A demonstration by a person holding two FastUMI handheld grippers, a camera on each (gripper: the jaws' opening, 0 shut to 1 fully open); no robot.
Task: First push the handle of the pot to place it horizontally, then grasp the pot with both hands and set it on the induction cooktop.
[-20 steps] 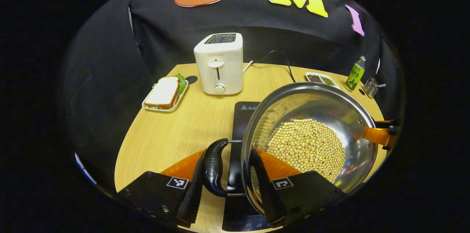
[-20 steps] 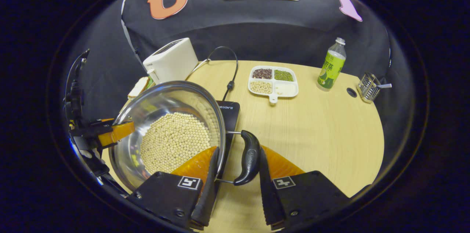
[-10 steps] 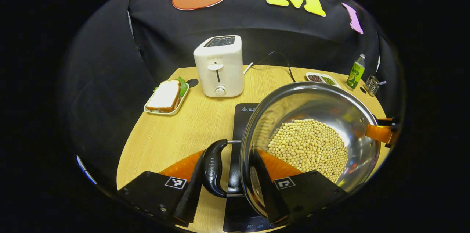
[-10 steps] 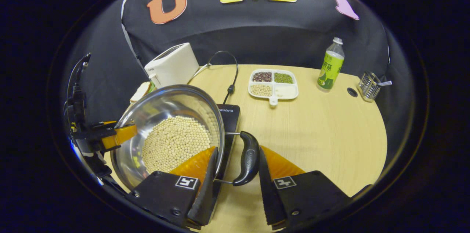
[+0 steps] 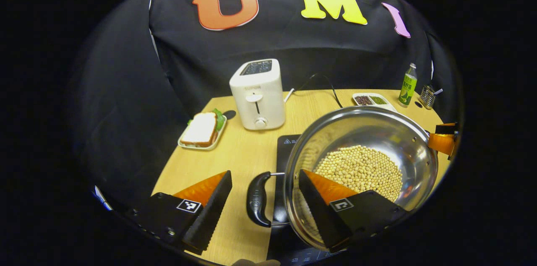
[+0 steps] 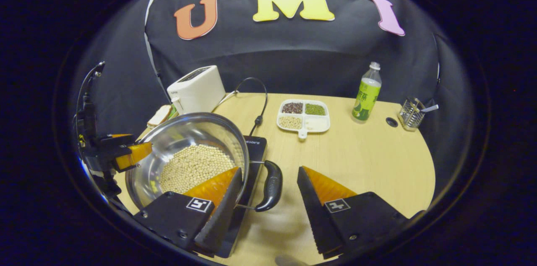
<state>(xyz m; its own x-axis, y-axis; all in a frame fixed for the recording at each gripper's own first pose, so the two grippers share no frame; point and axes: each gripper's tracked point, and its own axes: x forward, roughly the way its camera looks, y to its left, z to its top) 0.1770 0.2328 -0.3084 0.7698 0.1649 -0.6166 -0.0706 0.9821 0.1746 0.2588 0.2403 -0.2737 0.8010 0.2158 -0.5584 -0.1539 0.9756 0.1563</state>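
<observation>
Now the left gripper (image 5: 265,209) stands spread wide, one finger out over the bare wood and the other reaching inside the pot (image 5: 361,148), with the pot's black curved handle (image 5: 256,199) loose in the gap between them, touched by neither finger as far as I can see. Likewise the right gripper (image 6: 268,205) is parted, its inner finger over the pot's rim and the opposite handle (image 6: 270,185) lying free between the two.

That pot is a round, polished steel vessel, mirror-bright inside, its bottom covered by a bed of small pale soybeans (image 5: 364,169). It sits on the flat black induction cooktop (image 6: 254,148), whose glossy slab shows beside the rim.

Beneath is a rounded table (image 6: 369,161) of light wood grain. Farther back stand a smooth white toaster (image 5: 258,93), a sandwich (image 5: 202,129) on a small tray, a white divided dish (image 6: 303,116) of assorted beans, a green-labelled bottle (image 6: 366,93) and a wire holder (image 6: 411,113). A black cord (image 6: 256,102) loops from the cooktop toward the dark cloth wall.
</observation>
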